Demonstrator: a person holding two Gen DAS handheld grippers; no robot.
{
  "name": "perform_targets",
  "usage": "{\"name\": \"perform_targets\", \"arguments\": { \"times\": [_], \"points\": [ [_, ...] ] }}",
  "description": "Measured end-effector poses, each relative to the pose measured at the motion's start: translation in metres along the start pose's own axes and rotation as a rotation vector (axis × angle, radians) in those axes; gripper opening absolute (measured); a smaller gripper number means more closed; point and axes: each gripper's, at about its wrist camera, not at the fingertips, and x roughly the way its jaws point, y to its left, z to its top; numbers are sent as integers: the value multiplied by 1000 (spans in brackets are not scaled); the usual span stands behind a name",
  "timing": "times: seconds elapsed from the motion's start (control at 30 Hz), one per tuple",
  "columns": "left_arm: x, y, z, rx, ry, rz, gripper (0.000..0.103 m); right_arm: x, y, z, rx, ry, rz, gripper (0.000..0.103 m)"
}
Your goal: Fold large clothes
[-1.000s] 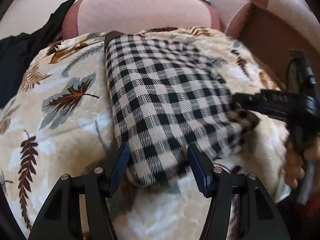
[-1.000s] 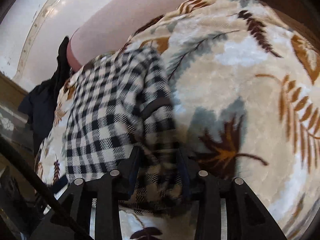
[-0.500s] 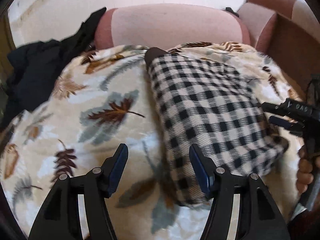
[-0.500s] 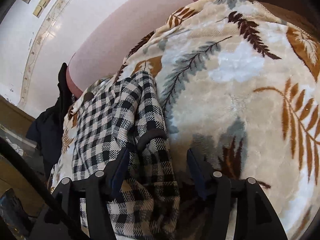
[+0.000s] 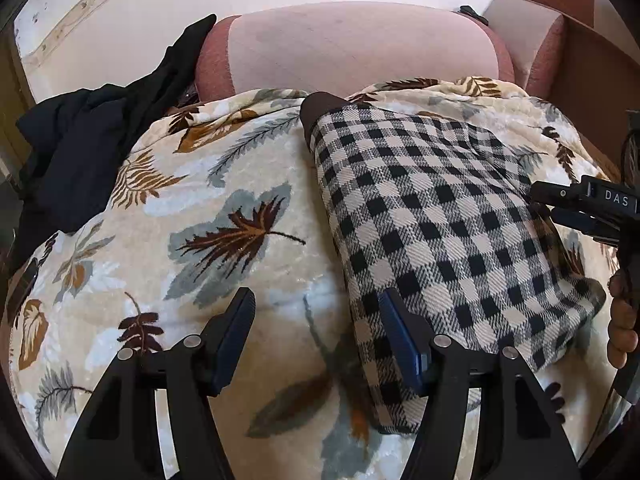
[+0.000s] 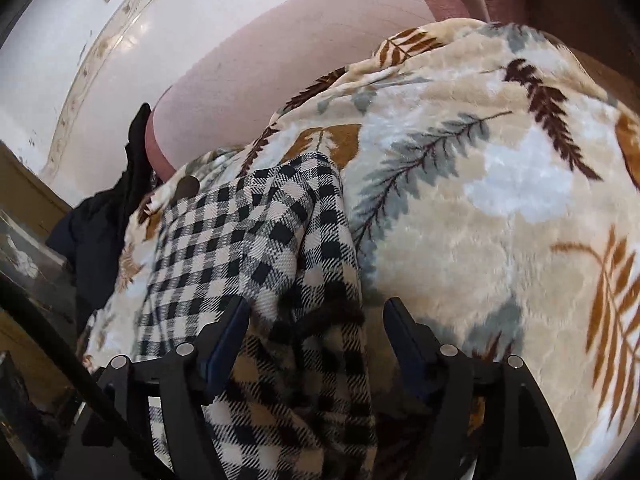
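- Left wrist view: my left gripper point(image 5: 318, 334) stands parted and empty over the leaf-print blanket point(image 5: 192, 240), just beside the near edge of the checked garment point(image 5: 440, 216), which lies folded into a long panel on the blanket

- Right wrist view: my right gripper point(image 6: 316, 340) has its jaws opening, with the garment's bunched end between them but not pinched

- I judge this the release after a fold; I'd lift both clear without snagging cloth

- Next I'd pinch the two near corners evenly so the following fold lands square
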Motion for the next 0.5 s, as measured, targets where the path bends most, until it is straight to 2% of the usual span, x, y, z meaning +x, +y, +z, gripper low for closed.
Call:
{"name": "perform_targets", "arguments": {
  "times": [0.27, 0.37, 0.43, 0.5],
  "points": [
    [9, -1, 2, -1, 14, 6, 64, 6, -15, 11, 61, -6, 44, 76],
    [14, 4, 3, -36, 24, -23, 64, 6, -19, 12, 85, -13, 60, 80],
    [20, 16, 6, -108, 33, -98, 65, 11, -24, 12, 100, 2, 74, 81],
    [29, 31, 10, -207, 42, -205, 68, 19, -28, 11, 117, 31, 84, 81]
  ]
}}
